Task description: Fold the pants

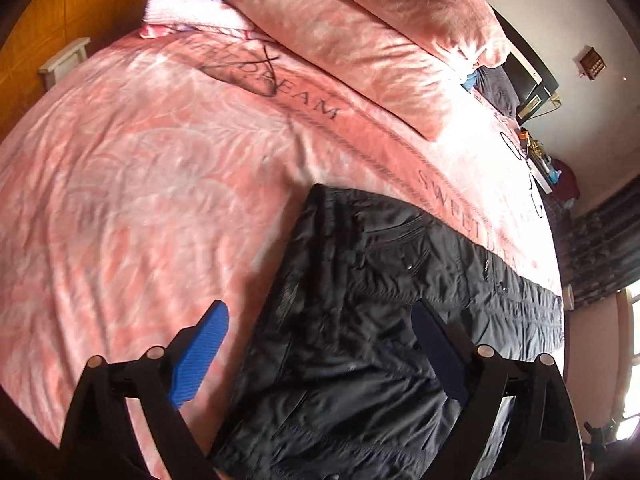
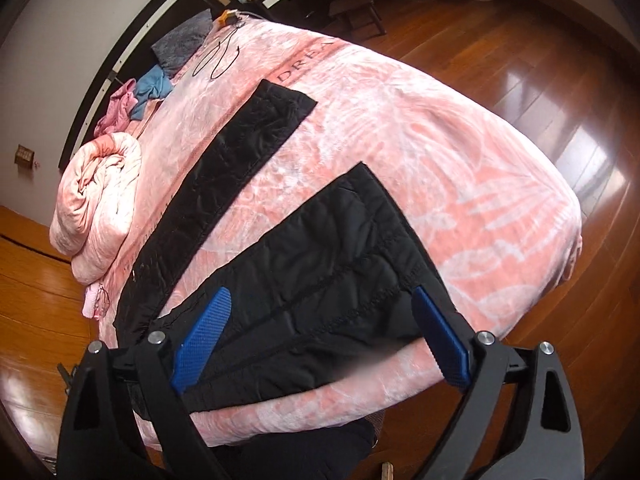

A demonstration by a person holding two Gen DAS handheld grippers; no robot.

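Observation:
Black quilted pants [image 1: 360, 320] lie flat on a pink bed cover [image 1: 140, 200]. In the left wrist view my left gripper [image 1: 320, 332] is open, blue pads apart, above the waist end of the pants. In the right wrist view the two legs are spread apart: one leg [image 2: 224, 184] runs toward the headboard, the other leg [image 2: 320, 264] lies near the bed's edge. My right gripper [image 2: 320, 320] is open and hovers over this nearer leg, one pad at each side. Neither gripper holds anything.
A rolled pink duvet [image 2: 100, 200] lies at the bed's left side, a pink pillow [image 1: 360, 20] beyond it. Small clothes [image 2: 140, 92], a grey cushion [image 2: 184, 42] and a cable [image 2: 218, 58] lie near the headboard. Wooden floor [image 2: 560, 80] surrounds the bed.

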